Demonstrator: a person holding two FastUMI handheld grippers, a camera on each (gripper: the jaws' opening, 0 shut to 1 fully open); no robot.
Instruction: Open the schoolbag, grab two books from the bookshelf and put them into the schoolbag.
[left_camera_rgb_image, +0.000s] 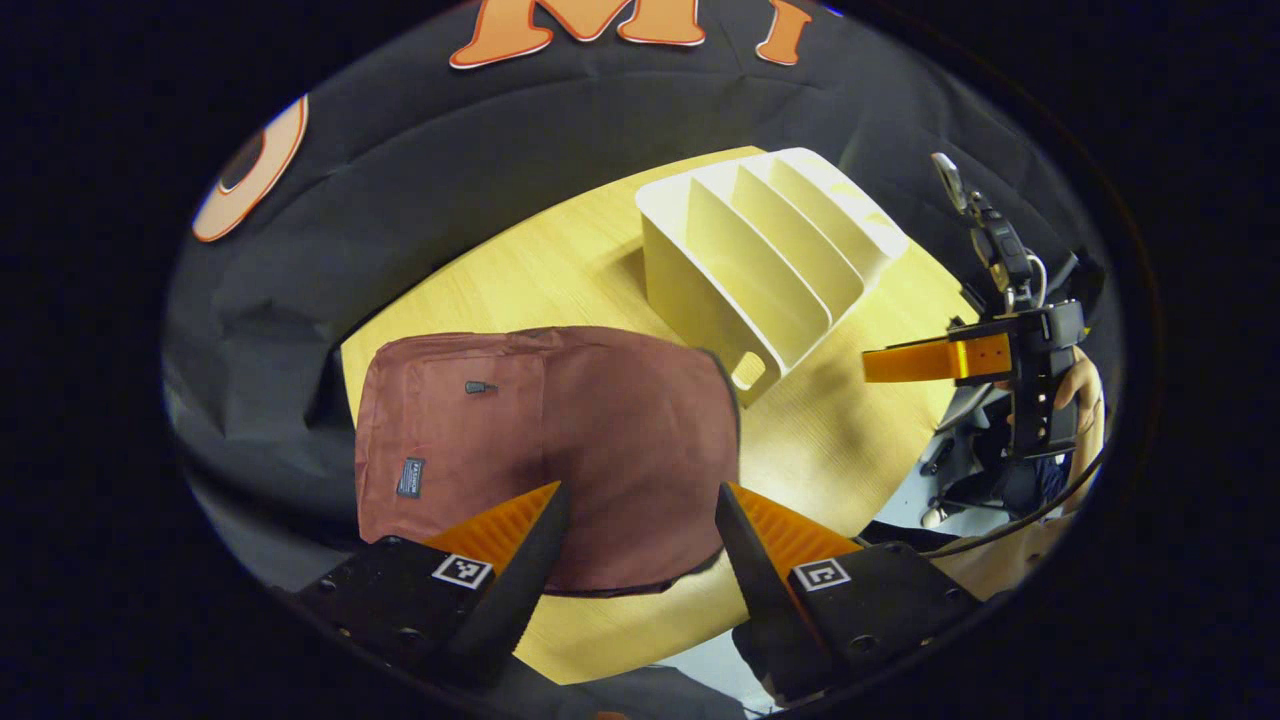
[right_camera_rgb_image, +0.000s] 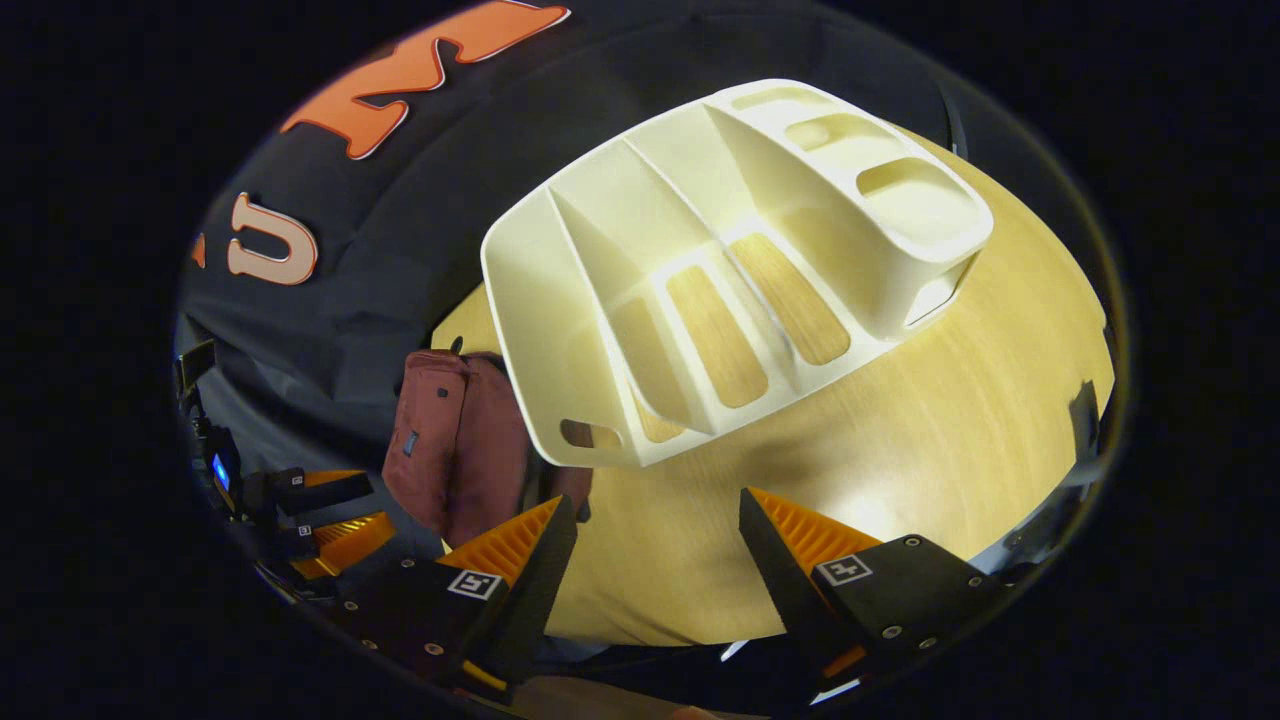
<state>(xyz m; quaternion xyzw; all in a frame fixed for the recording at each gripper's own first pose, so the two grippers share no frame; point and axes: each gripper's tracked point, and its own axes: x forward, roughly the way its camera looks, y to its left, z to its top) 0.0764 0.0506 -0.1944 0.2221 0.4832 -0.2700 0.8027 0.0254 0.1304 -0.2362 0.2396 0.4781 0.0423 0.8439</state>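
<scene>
Left gripper (left_camera_rgb_image: 640, 520): I see it released, over the schoolbag (left_camera_rgb_image: 545, 450).
Right gripper (right_camera_rgb_image: 655, 530): released, holding nothing.
Schoolbag: lying closed on the counter (left_camera_rgb_image: 830, 440), beside the bookshelf (left_camera_rgb_image: 765, 260).

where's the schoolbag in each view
Left gripper view: the schoolbag lies flat at centre-left, just beyond the open left gripper.
Right gripper view: the schoolbag sits at lower left, partly hidden behind the bookshelf.
Shared landmark: the cream bookshelf, right of the bag in both views, on the table.
</scene>
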